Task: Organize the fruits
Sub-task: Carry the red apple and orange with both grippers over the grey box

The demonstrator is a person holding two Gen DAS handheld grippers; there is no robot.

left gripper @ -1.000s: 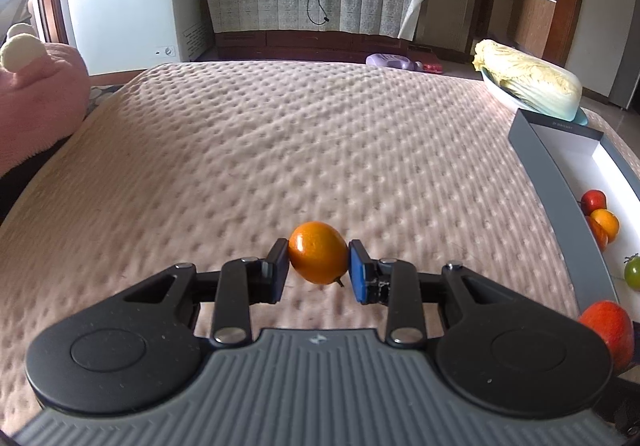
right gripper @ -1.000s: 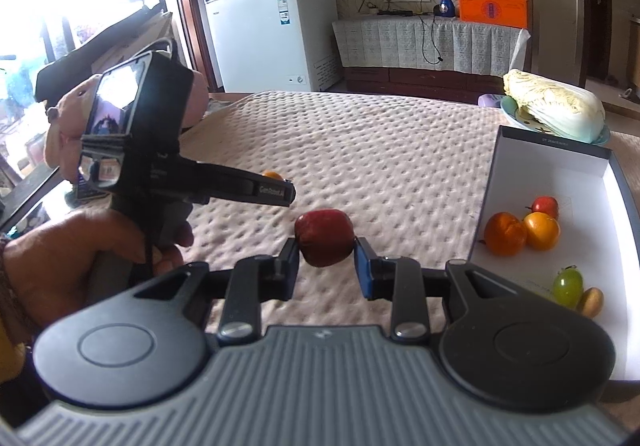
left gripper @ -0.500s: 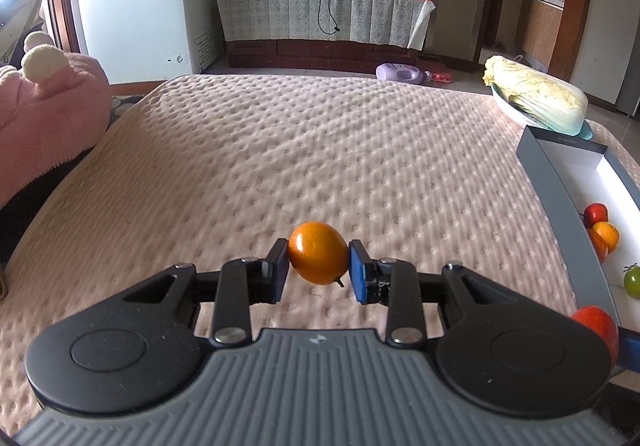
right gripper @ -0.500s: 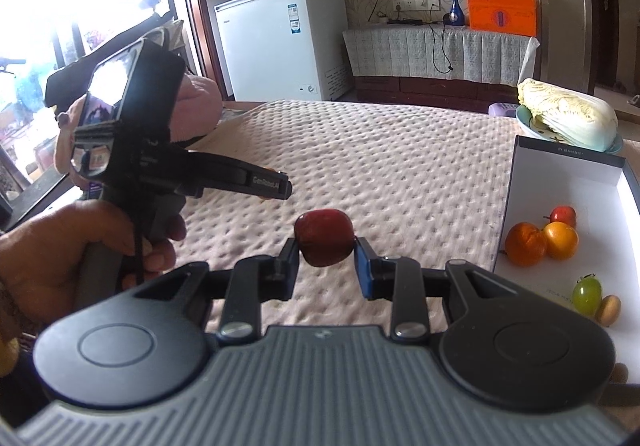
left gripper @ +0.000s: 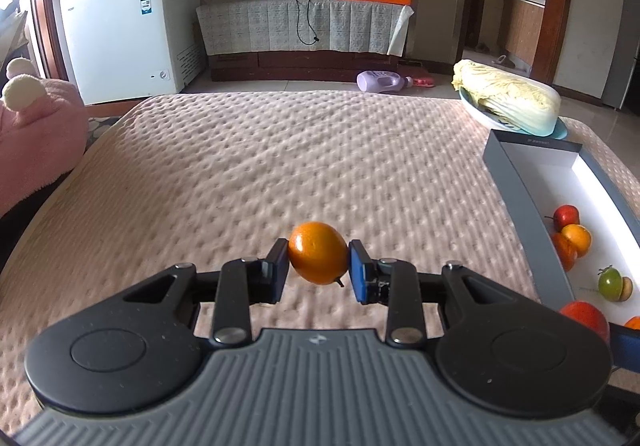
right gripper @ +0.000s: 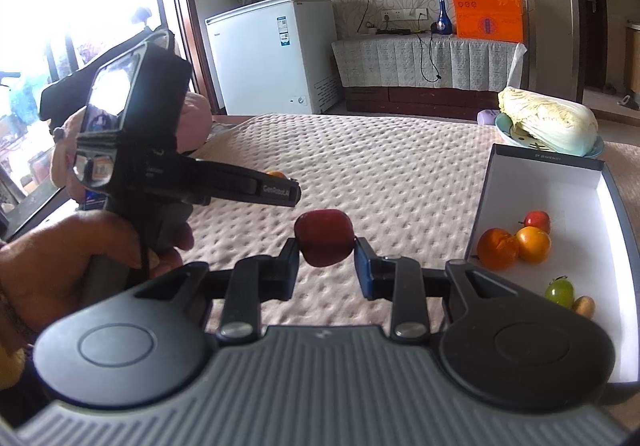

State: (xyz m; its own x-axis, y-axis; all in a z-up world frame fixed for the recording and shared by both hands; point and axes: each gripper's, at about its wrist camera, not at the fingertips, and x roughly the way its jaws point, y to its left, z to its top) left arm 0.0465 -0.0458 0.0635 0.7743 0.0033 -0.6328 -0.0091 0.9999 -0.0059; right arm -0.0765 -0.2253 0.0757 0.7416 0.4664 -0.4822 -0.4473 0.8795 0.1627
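My left gripper (left gripper: pixel 318 266) is shut on a small orange fruit (left gripper: pixel 318 253) and holds it above the pink bedspread (left gripper: pixel 280 166). My right gripper (right gripper: pixel 325 258) is shut on a dark red fruit (right gripper: pixel 324 237), also held in the air. That red fruit shows at the lower right of the left wrist view (left gripper: pixel 586 320). A grey box with a white inside (right gripper: pixel 560 190) lies on the right and holds several fruits: an orange (right gripper: pixel 498 249), a yellow-orange one (right gripper: pixel 533 244), a small red one (right gripper: pixel 537 220) and a green one (right gripper: pixel 559 292). The left gripper's body shows in the right wrist view (right gripper: pixel 192 186).
A napa cabbage (left gripper: pixel 508 102) lies on a blue plate beyond the box's far end. A pink plush toy (left gripper: pixel 36 142) sits at the bed's left edge. A white freezer (left gripper: pixel 128 26) and a cloth-covered cabinet (left gripper: pixel 304 26) stand behind the bed.
Both grippers have lifted and tilted up with their fruits held; more of the room shows. The box sits lower and further right in both views.
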